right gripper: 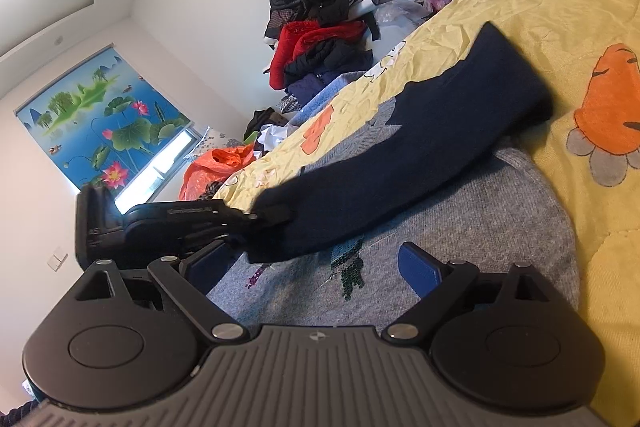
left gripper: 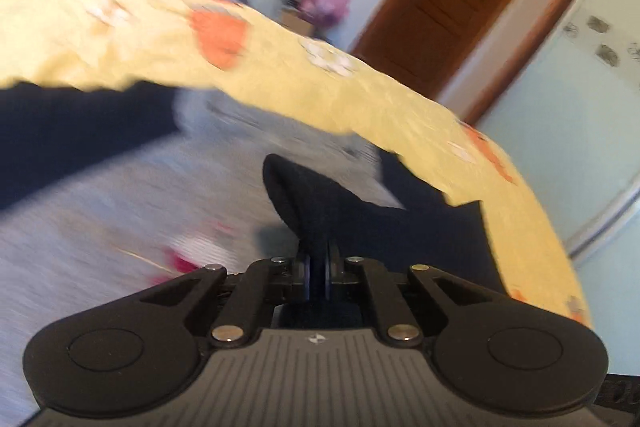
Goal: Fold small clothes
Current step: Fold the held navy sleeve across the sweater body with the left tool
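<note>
Sleeve [right gripper: 420, 155], navy: pinched in left tongs [left gripper: 318, 259]; right tongs [right gripper: 316, 263] wide, empty, above grey sweater [right gripper: 460, 227]. Best laid flat across, unwrinkled.

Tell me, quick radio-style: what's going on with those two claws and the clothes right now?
Left gripper shut on navy sleeve. Right gripper open, holding nothing, over grey sweater. Nothing in the way on yellow bedspread.
</note>
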A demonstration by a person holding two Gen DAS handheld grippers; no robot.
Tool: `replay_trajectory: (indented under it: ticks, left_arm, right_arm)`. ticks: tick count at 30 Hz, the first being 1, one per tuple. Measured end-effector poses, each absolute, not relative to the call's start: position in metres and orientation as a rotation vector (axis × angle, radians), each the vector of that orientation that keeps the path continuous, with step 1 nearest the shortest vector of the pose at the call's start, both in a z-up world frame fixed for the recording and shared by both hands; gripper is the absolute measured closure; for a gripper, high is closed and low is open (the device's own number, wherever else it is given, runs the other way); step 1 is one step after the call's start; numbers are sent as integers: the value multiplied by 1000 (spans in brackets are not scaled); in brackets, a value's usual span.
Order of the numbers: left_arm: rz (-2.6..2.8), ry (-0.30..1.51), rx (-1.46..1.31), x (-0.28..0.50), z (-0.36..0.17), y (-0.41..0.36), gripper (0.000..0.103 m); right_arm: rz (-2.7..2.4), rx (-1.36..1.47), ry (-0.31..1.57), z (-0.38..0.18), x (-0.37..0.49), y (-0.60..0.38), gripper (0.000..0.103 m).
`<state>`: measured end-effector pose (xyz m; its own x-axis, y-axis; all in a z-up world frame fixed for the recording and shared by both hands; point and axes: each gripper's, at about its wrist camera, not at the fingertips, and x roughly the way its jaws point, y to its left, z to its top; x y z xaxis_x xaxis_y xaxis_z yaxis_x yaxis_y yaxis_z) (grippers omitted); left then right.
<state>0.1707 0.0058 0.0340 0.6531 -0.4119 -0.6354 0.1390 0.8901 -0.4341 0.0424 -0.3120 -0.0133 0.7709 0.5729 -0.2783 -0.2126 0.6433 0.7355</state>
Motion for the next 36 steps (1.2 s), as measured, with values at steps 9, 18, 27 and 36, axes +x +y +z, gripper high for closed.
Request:
replay_trajectory:
  ticks: [9,18,27,36]
  left_arm:
    - [-212,789,-331,166,4,44,96]
    - [-215,706,-296,157,-2,39,95]
    - [-267,722,-489,164,-15,64,94]
    - [-208,708,-754,140,-4,139,73]
  right_arm:
    - [463,733,536,-12,42,-313,11]
    - [342,401,580,39,134,-283,7]
    - [204,-18,684,1,185,-247,1]
    - [190,-29,688,0,184,-243,0]
